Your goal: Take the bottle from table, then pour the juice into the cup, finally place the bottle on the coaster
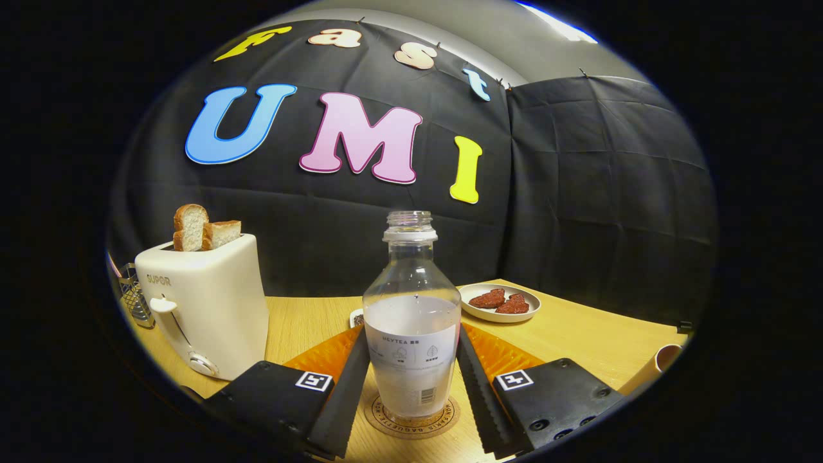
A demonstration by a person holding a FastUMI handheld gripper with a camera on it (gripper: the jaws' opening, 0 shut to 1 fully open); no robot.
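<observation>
The bottle (411, 315) stands upright on the round coaster (412, 418), its long axis vertical and its open, capless mouth pointing straight up. Pale liquid fills roughly its lower half; the upper part is clear. A label wraps the lower body.

The gripper (411, 379) sits low over the wooden table (578, 341) with its two fingers (344, 392) flanking the bottle — one on each side of the labelled lower body. The fingers lie right alongside the bottle's walls, but it cannot be told whether they press on it or stand just off it, so whether the gripper is clamped or released is unclear.

The coaster lies flat on the table between the fingers, its printed rim showing around the bottle's base.

Beyond the fingers to the left stands a toaster (206, 302) with two slices of bread (204, 231) sticking up from its slots. A wire rack (134, 294) shows just behind the toaster. Beyond the bottle to the right sits a plate (500, 302) with two reddish pieces of food — well apart from the bottle. A cup (665, 360) lies far off to the right, near the table's edge.
</observation>
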